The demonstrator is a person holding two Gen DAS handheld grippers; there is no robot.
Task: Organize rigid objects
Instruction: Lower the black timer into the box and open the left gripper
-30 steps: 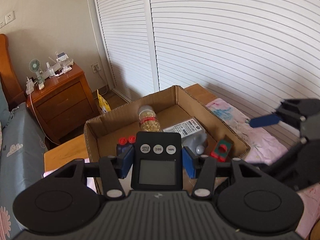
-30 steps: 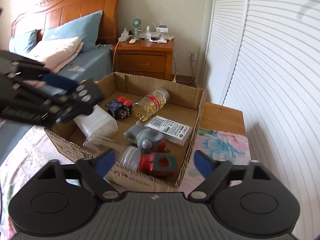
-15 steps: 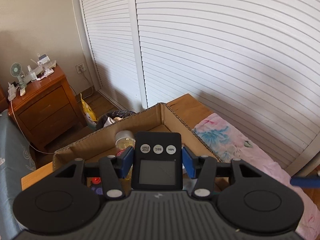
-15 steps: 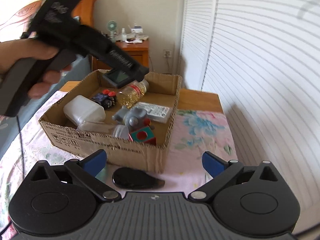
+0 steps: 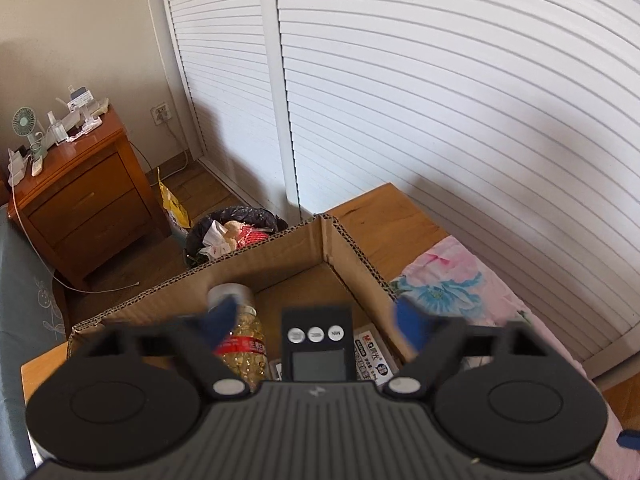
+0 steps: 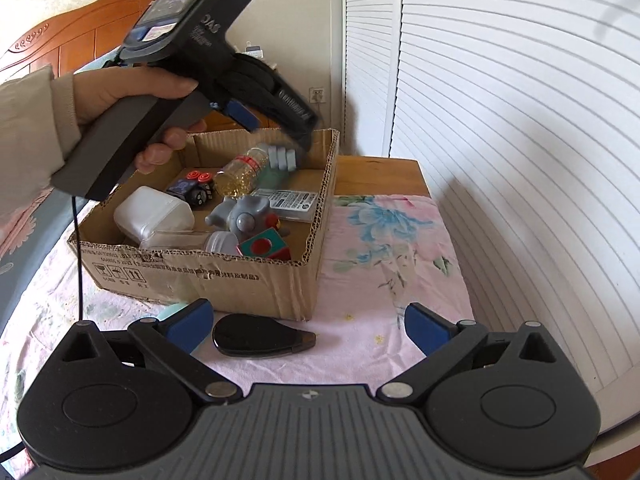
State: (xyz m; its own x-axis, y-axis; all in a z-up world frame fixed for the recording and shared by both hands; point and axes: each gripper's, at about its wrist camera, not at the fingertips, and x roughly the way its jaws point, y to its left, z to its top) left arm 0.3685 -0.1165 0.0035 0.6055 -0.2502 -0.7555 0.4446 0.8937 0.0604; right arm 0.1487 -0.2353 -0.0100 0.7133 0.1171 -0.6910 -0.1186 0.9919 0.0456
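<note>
My left gripper [image 5: 316, 322] has carried the black digital timer [image 5: 317, 342] out over the cardboard box [image 5: 288, 248] and its jaws have just been opening; a second ago the blue pads were clamped on the timer's sides, and now they stand wide and blurred, clear of it on both sides. The timer lies between them, over the box's far right part, with the bottle of golden capsules [image 5: 240, 336] to its left and a flat labelled packet [image 5: 374, 360] to its right.

My right gripper [image 6: 308, 320] has also spread, and its jaws stand fully apart with nothing pressed between the pads. It hovers low over the pink floral cloth [image 6: 380, 264], and a black teardrop-shaped case [image 6: 260, 334] lies on the cloth between the fingers, just in front of the box's near wall. A pale green thing peeks out behind the left finger; I cannot tell what it is.

From the right wrist view, my left hand [image 6: 128, 108] holds its gripper above the box's back edge. Inside the box I see a white plastic container [image 6: 154, 212], a grey toy figure [image 6: 244, 212], a red and green cube [image 6: 266, 246], a clear bottle with a white cap [image 6: 192, 240] and a dark block with red buttons [image 6: 192, 186].
</note>
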